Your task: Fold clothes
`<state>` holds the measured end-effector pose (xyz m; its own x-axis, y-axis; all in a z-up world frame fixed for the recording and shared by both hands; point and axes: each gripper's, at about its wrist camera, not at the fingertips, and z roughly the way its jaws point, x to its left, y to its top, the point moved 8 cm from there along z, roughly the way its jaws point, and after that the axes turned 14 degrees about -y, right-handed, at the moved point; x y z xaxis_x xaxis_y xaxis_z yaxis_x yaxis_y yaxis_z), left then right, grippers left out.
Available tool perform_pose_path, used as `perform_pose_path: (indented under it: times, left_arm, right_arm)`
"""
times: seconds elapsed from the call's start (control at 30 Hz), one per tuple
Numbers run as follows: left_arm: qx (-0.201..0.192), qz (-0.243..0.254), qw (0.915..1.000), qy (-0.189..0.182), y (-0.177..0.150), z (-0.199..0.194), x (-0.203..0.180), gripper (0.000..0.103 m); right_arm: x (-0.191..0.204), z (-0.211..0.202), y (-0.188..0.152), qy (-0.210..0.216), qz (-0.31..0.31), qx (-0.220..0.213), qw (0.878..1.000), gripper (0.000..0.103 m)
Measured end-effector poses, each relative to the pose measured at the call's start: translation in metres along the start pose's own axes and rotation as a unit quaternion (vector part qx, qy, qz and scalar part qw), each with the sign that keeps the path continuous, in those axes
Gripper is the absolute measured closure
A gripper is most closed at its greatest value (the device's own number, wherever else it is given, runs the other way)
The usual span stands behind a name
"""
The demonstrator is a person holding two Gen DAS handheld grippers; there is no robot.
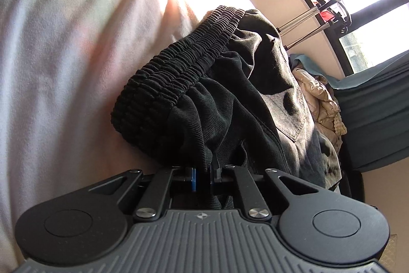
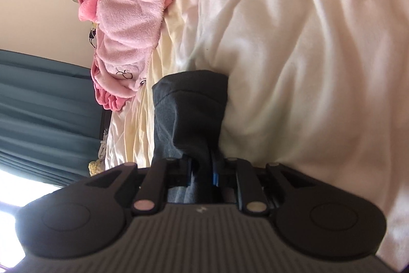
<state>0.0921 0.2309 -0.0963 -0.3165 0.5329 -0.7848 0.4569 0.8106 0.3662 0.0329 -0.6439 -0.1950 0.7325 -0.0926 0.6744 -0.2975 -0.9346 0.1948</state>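
Both claws pinched the black trousers [image 1: 230,99] on the white bed [image 1: 64,56], left claw [image 1: 205,174] beside the waistband [image 1: 176,68], right claw [image 2: 204,172] gripping thin cloth that could slip.

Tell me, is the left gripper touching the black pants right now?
Touching. The left wrist view shows the left gripper with its fingers closed on a fold of the black pants just below the elastic waistband.

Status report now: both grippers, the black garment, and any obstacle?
Left gripper shut on black garment below elastic waistband. Right gripper shut on dark fabric. White bedding underneath; nothing blocking.
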Motion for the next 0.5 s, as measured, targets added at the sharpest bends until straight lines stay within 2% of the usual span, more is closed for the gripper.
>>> perform_pose_path:
  times: [0.03, 0.1, 0.13, 0.17, 0.2, 0.23, 0.27, 0.3, 0.33, 0.4, 0.5]
  left_arm:
    - [0.004, 0.011, 0.9999, 0.002, 0.0, -0.002, -0.003, 0.086]
    - [0.015, 0.028, 0.9995, 0.003, -0.002, -0.004, -0.008, 0.065]
    - [0.018, 0.038, 0.9991, 0.0, -0.004, -0.006, -0.012, 0.058]
    - [0.02, 0.058, 0.9981, -0.002, -0.006, -0.009, -0.019, 0.047]
    - [0.02, 0.081, 0.9965, -0.001, -0.008, -0.012, -0.026, 0.042]
    - [0.013, 0.112, 0.9936, 0.006, -0.01, -0.017, -0.035, 0.039]
    - [0.005, 0.142, 0.9898, 0.012, -0.013, -0.022, -0.044, 0.03]
    - [-0.004, 0.17, 0.9853, 0.015, -0.017, -0.026, -0.053, 0.018]
    - [-0.019, 0.201, 0.9791, 0.018, -0.02, -0.03, -0.064, 0.014]
    - [-0.054, 0.269, 0.9613, 0.027, -0.027, -0.04, -0.088, 0.011]
    - [-0.076, 0.332, 0.9403, 0.014, -0.046, -0.043, -0.116, 0.007]
  right_arm:
    - [0.002, -0.003, 0.0, -0.007, -0.019, -0.008, 1.0, 0.082]
    - [0.007, -0.012, 0.0, -0.028, -0.061, -0.032, 0.997, 0.074]
    - [0.009, -0.019, -0.001, -0.041, -0.085, -0.049, 0.994, 0.07]
    - [0.012, -0.029, -0.001, -0.058, -0.111, -0.077, 0.989, 0.061]
    - [0.014, -0.039, -0.002, -0.074, -0.136, -0.105, 0.982, 0.048]
    - [0.017, -0.049, -0.002, -0.09, -0.161, -0.136, 0.973, 0.042]
    - [0.023, -0.059, -0.003, -0.097, -0.184, -0.168, 0.964, 0.038]
    - [0.029, -0.068, -0.004, -0.096, -0.205, -0.196, 0.954, 0.039]
    - [0.036, -0.076, -0.008, -0.088, -0.223, -0.213, 0.947, 0.039]
    - [0.053, -0.09, -0.016, -0.065, -0.258, -0.241, 0.933, 0.039]
    - [0.08, -0.108, -0.035, -0.013, -0.31, -0.259, 0.915, 0.037]
